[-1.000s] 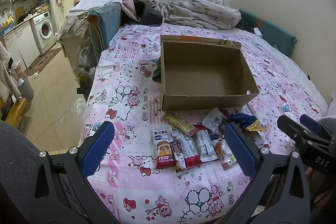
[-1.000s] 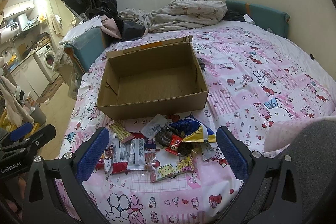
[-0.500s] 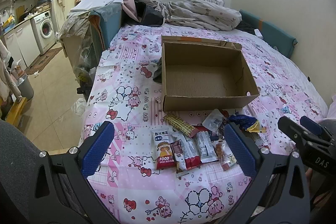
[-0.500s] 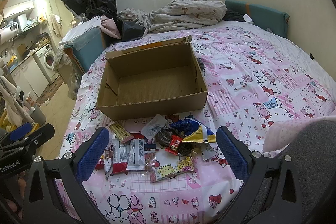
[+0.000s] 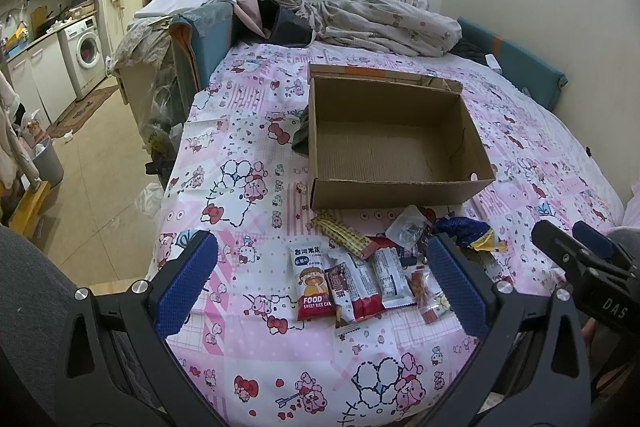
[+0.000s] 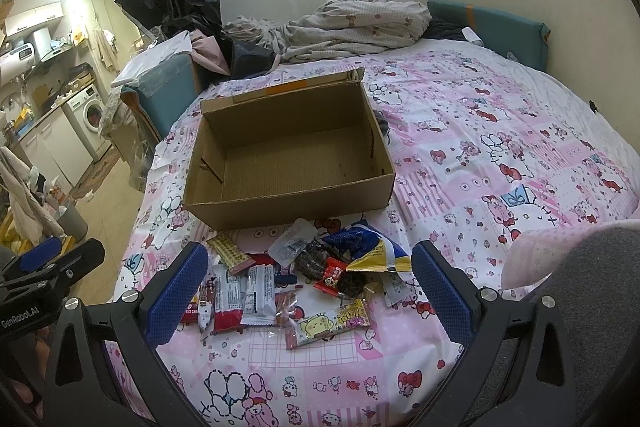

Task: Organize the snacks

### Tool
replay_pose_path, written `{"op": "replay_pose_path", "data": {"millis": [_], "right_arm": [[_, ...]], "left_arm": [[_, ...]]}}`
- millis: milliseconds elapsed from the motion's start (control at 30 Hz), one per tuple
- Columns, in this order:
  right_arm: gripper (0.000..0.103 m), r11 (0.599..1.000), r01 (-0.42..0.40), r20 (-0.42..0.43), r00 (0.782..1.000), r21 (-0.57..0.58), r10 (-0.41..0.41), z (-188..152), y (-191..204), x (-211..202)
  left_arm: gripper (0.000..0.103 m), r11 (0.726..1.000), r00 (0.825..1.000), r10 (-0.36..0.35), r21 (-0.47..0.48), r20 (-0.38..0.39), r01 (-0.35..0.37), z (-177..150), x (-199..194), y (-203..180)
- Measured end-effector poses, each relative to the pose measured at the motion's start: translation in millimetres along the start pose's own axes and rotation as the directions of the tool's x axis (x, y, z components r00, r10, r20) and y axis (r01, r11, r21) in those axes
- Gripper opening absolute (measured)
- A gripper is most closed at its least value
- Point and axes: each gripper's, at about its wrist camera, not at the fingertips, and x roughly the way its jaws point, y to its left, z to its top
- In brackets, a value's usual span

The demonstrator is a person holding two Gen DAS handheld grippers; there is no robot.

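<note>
So far nothing has gone into the cardboard box (image 5: pixel 394 155); its corrugated floor is bare in both views, and every snack lies out on the pink cartoon bedsheet (image 5: pixel 256 155) just in front of its near wall. I hold my left gripper (image 5: pixel 320 287) above the near edge of the bed with its blue pads spread wide and nothing between them, and my right gripper (image 6: pixel 308 291) is the same: jaws apart, empty, hanging over the pile. Under the left one I can see the sweet rice cake packet (image 5: pixel 311 281), the red and white bars (image 5: pixel 352 287) lying side by side next to it, and a yellow patterned stick (image 5: pixel 340 233) angled toward the box. Under the right one lie the clear pouch (image 6: pixel 290 245), the blue and yellow bag (image 6: pixel 366 249), a small red candy (image 6: pixel 332 275), dark wrapped pieces that I cannot identify, and the long packet with a yellow cartoon dog (image 6: pixel 330 323) nearest to me. By my judgement the task is at its very start: the whole heap is left to sort, and the first pick has not yet been made. The rice cake packet lies flat and apart enough to take first.
</note>
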Motion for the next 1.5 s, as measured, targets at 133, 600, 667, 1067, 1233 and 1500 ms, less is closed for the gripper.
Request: {"op": "replay_pose_path", "data": {"millis": [133, 600, 667, 1067, 1233, 1500], "right_arm": [[0.103, 1.000, 0.002, -0.005, 1.000, 0.002, -0.002, -0.5, -0.6, -0.2], [0.103, 1.000, 0.000, -0.011, 1.000, 0.001, 0.000, -0.1, -1.1, 1.1], [0.103, 1.000, -0.011, -0.022, 1.000, 0.020, 0.011, 5.1, -5.2, 1.3], [0.103, 0.998, -0.015, -0.161, 0.987, 0.059, 0.025, 64.7, -49.1, 44.1], [0.103, 0.991, -0.016, -0.231, 0.972, 0.130, 0.046, 54.0, -62.6, 73.6], [0.103, 0.983, -0.019, -0.292, 0.954, 0.181, 0.072, 41.7, -67.5, 88.4]], "left_arm": [[0.103, 1.000, 1.000, -0.001, 0.002, -0.002, 0.001, -0.6, 0.6, 0.1], [0.103, 1.000, 1.000, -0.002, 0.009, -0.003, 0.002, -2.0, 0.5, -1.5], [0.103, 1.000, 1.000, -0.019, 0.005, -0.012, 0.019, 1.5, -0.2, -0.8], [0.103, 0.998, 0.973, 0.059, 0.041, -0.224, -0.051, 62.6, 60.8, 5.8], [0.098, 0.994, 0.911, 0.045, -0.072, -0.411, -0.082, 43.8, 114.9, 30.3], [0.057, 0.969, 0.765, -0.009, -0.195, -0.644, -0.152, -14.5, 186.7, 44.9]]}}
